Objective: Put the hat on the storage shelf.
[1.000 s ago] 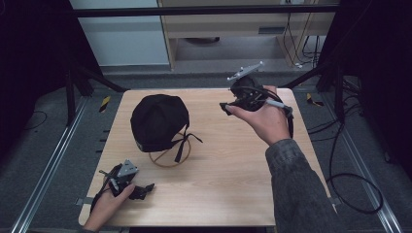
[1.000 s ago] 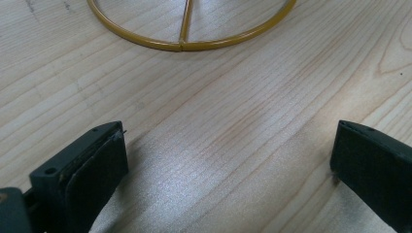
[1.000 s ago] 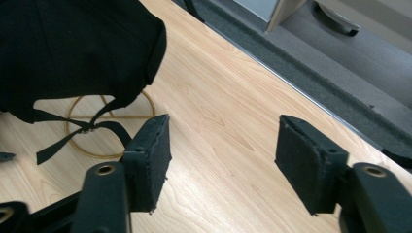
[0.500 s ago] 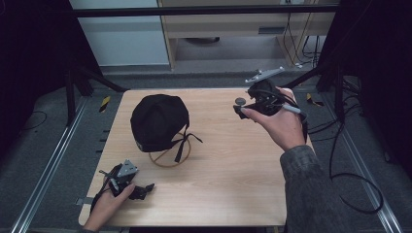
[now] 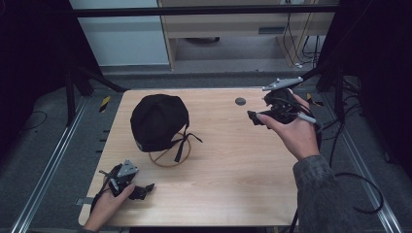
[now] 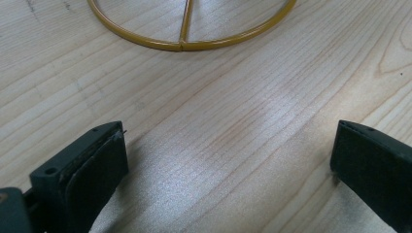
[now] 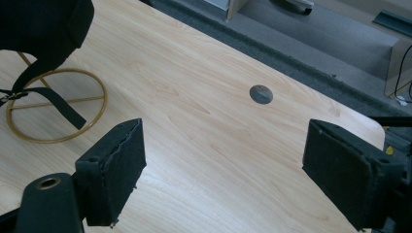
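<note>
A black cap (image 5: 159,121) sits on a gold wire stand (image 5: 167,158) at the left middle of the wooden table (image 5: 233,165). Its black strap (image 7: 58,104) hangs over the stand's ring (image 6: 189,43). My left gripper (image 5: 143,189) rests on the table near the front left corner, just short of the ring. It is open (image 6: 231,141) with bare wood between its jaws. A hand holds my right gripper (image 5: 255,118) above the table's back right. This one is open (image 7: 224,128) too, holds nothing, and faces the cap (image 7: 39,24) from well off to its right.
A small round grey grommet (image 5: 240,101) is set in the table near the back edge, and it also lies ahead of the right gripper (image 7: 261,94). Cables trail off the table's right side. Metal rails run along the floor at the left.
The right hand has carried its gripper to the right, farther from the cap, and it has stayed open. The left gripper and the cap have not moved.
</note>
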A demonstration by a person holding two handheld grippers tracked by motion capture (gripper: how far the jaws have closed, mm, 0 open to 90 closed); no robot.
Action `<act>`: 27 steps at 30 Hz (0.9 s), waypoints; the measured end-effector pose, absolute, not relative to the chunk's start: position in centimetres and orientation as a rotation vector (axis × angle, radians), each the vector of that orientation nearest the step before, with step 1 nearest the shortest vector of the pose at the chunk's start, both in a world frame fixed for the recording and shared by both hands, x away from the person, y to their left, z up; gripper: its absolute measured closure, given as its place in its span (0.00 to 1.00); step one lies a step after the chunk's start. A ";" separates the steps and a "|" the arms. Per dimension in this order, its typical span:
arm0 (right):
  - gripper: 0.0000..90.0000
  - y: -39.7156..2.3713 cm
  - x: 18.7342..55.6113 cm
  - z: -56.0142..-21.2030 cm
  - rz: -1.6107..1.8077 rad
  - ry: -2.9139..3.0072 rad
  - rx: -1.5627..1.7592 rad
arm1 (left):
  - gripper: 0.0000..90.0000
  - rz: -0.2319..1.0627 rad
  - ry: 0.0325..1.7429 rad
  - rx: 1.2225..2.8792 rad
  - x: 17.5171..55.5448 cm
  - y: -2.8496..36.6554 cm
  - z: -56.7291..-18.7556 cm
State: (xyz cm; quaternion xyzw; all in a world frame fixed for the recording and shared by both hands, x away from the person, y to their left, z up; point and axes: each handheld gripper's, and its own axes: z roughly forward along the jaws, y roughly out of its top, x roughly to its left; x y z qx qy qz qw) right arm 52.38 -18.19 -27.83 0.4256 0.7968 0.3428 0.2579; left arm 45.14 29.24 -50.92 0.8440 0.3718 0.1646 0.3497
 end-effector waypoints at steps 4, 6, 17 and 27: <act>0.17 -19.0 52.0 -28.8 0.931 2.157 1.172 | 0.00 0.427 0.963 2.187 45.1 29.2 -50.9; 0.16 -19.3 51.8 -29.3 0.929 2.155 1.183 | 0.00 0.427 0.963 2.186 45.1 29.2 -50.9; 0.13 -20.9 51.1 -30.9 0.928 2.149 1.215 | 0.00 0.425 0.966 2.184 45.1 29.2 -50.9; 0.09 -21.2 50.2 -33.8 0.908 2.176 1.224 | 0.00 0.426 0.964 2.188 45.1 29.3 -50.9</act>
